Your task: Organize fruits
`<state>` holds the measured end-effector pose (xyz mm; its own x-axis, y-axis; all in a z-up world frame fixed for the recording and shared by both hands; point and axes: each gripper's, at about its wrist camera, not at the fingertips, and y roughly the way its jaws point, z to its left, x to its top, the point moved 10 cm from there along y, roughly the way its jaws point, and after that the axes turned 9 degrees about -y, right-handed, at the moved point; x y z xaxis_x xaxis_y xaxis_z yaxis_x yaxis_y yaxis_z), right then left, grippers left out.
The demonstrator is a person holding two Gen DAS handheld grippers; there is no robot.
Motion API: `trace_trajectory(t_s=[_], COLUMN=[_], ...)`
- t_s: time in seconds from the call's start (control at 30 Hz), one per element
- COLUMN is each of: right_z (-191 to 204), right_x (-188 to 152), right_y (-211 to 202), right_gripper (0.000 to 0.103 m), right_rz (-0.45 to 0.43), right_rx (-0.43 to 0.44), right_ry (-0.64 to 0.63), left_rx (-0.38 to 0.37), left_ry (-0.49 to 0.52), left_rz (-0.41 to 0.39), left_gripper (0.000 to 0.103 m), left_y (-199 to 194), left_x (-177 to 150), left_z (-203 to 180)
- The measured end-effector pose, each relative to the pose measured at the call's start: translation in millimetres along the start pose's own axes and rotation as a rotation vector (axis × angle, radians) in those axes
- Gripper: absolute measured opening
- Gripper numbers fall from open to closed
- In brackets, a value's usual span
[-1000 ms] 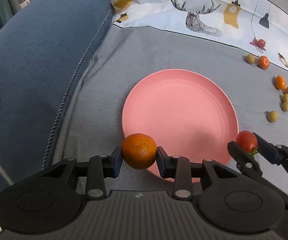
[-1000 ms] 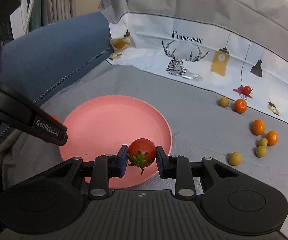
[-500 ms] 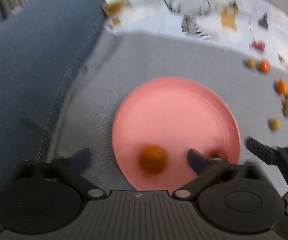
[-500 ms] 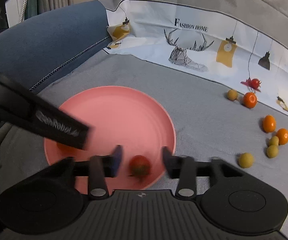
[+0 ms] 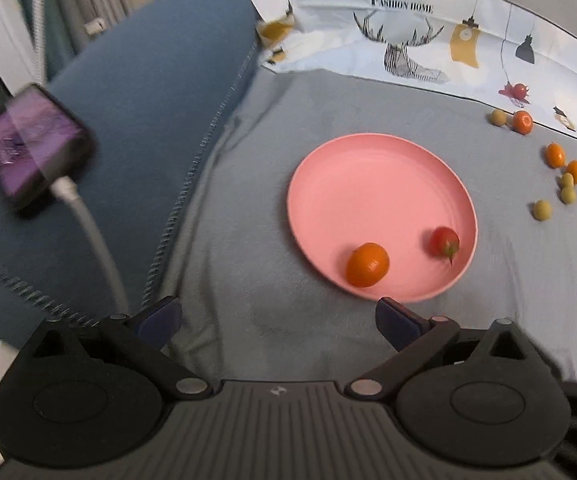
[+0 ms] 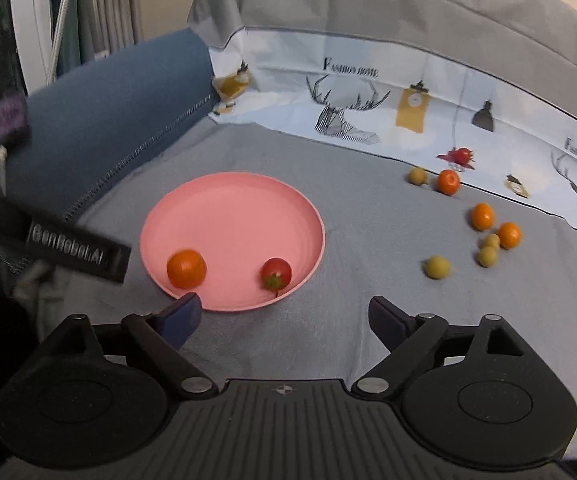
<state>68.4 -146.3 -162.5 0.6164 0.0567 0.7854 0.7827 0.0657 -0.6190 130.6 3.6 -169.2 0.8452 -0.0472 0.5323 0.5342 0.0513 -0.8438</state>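
Both of my grippers over a grey cloth [image 5: 272, 184] spread on a blue sofa [image 5: 136, 96]. My left gripper [image 5: 278, 318] has its jaws spread as wide as they go, with nothing between them but bare cloth. My right gripper [image 6: 284, 316] has just been opening its jaws; they stand wide apart, nothing between them, and its left finger [image 6: 180, 316] overlaps the near rim of the pink plate [image 6: 232, 216] in the right wrist view.

Fruit on the plate — a small orange [image 5: 367, 264] toward the near-left rim and a cherry tomato [image 5: 443, 241] with a green stem toward the near-right rim, the two apart from each other.

Loose fruit on the cloth, right of the plate and well apart from it — three more small oranges [image 6: 482, 216] and four olive-green fruits [image 6: 437, 267], with another tomato [image 6: 463, 155] lying on the printed white cloth [image 6: 368, 100] behind.

A phone [image 5: 32, 144] with a white cable [image 5: 92, 236] shows blurred at left.
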Motion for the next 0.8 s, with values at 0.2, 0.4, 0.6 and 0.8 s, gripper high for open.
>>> trace_trajectory(t_s=[0.2,0.4,0.6,0.8], right_z=[-0.4,-9.9,-14.4,-12.5], right_x=[2.1,-4.0,-7.0,-7.8], right_y=[-38.6,-64.8,-81.2,-92.6], right_gripper=[0.095,0.095,0.095,0.095], right_rz=[-0.063,-0.087,-0.112,-0.134], right_rx=[-0.037,-0.08,-0.096,-0.102], right_ry=[-0.008,0.026,0.041,0.042], left_rx=[-0.028,-0.06,-0.07,-0.066], left_ry=[-0.01,-0.005,-0.006,-0.008], left_rz=[0.008,-0.016,-0.048,-0.071], left_gripper=[0.103,0.103,0.103,0.103], left_y=[-26.5,-51.7,-69.4,-79.2], left_x=[-19.7,-33.3,-39.7,-38.3], left_z=[-0.9,-10.2,-13.0,-13.2])
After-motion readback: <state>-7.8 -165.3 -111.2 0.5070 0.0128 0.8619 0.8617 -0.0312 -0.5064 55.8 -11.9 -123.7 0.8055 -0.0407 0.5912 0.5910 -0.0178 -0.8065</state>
